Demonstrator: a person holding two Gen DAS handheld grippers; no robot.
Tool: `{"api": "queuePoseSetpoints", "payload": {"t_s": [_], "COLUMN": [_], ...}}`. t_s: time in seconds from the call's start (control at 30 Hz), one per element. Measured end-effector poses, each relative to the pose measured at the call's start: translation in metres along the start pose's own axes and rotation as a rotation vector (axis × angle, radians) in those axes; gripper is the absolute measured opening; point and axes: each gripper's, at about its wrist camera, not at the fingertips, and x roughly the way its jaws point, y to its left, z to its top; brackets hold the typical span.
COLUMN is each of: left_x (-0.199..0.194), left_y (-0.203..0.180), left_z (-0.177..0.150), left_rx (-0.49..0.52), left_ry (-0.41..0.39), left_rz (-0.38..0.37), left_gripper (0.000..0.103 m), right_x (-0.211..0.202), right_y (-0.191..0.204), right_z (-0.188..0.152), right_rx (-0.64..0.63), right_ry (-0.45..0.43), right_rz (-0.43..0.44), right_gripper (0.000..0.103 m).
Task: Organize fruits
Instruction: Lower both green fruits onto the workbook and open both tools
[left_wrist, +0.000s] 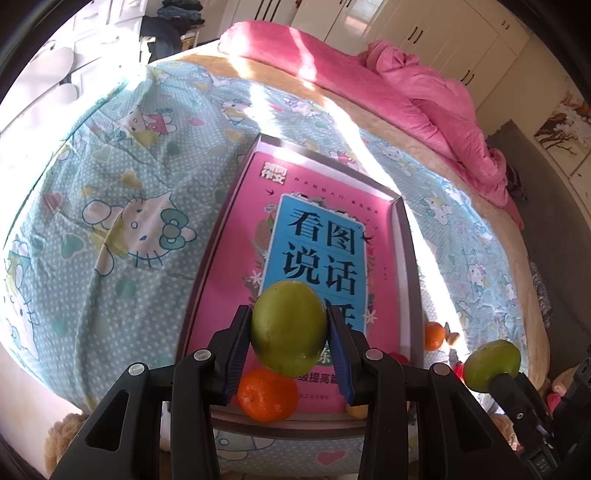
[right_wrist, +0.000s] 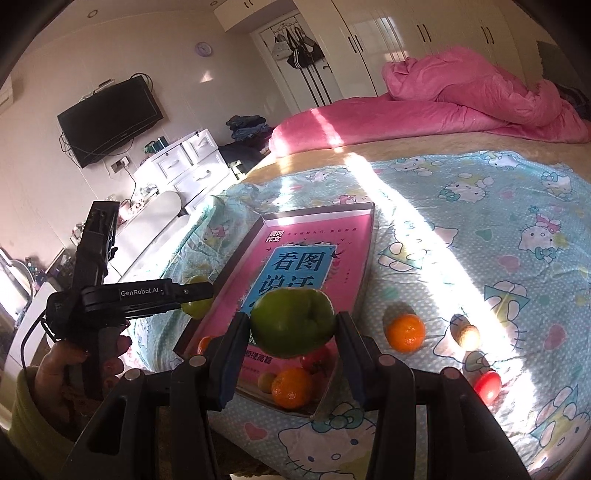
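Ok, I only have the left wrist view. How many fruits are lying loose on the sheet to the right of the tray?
Observer: Three, each apart from the others: an orange, a brown fruit and a red fruit.
Operator: And the tray's near right corner, behind my jaws?
Observer: The tray holds a cluster there: a second orange, a red tomato-like fruit and a small yellowish fruit.
Operator: Is the right grip secure?
Observer: The right gripper has its jaws shut on both sides of a green fruit.
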Motion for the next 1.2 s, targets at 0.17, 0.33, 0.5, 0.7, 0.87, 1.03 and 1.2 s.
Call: {"api": "queuePoseSetpoints", "payload": {"t_s": [0.17, 0.33, 0.5, 0.7, 0.87, 1.03, 1.2], "left_x": [0.006, 0.01, 0.015, 0.021, 0.028, 0.034, 0.036], "left_y": [0.004, 0.008, 0.018, 0.023, 0.027, 0.025, 0.018], "left_z": [0.002, 0.002, 0.001, 0.002, 0.0, -0.003, -0.005], "left_rx": [-0.001, 0.001, -0.007, -0.012, 0.003, 0.035, 0.061], "left_ry": [0.009, 0.016, 0.027, 0.042, 0.066, 0.08, 0.084], "left_rz": [0.007, 0.012, 0.019, 0.011, 0.021, 0.044, 0.054], "left_gripper": [0.041, 0.041, 0.042, 0.042, 0.042, 0.042, 0.042], "right_x": [0.013, 0.03, 0.046, 0.064, 0.082, 0.099, 0.109], "right_y": [0.009, 0.022, 0.03, 0.046, 0.056, 0.059, 0.061], "right_z": [0.001, 0.004, 0.004, 0.006, -0.001, -0.016, -0.026], "right_rx": [0.002, -0.031, -0.023, -0.059, -0.079, -0.113, -0.14], "right_ry": [0.017, 0.057, 0.081, 0.117, 0.164, 0.211, 0.248], "right_rz": [0.033, 0.043, 0.053, 0.051, 0.039, 0.009, -0.012], "right_gripper": [0.048, 0.048, 0.048, 0.048, 0.048, 0.048, 0.048]}}
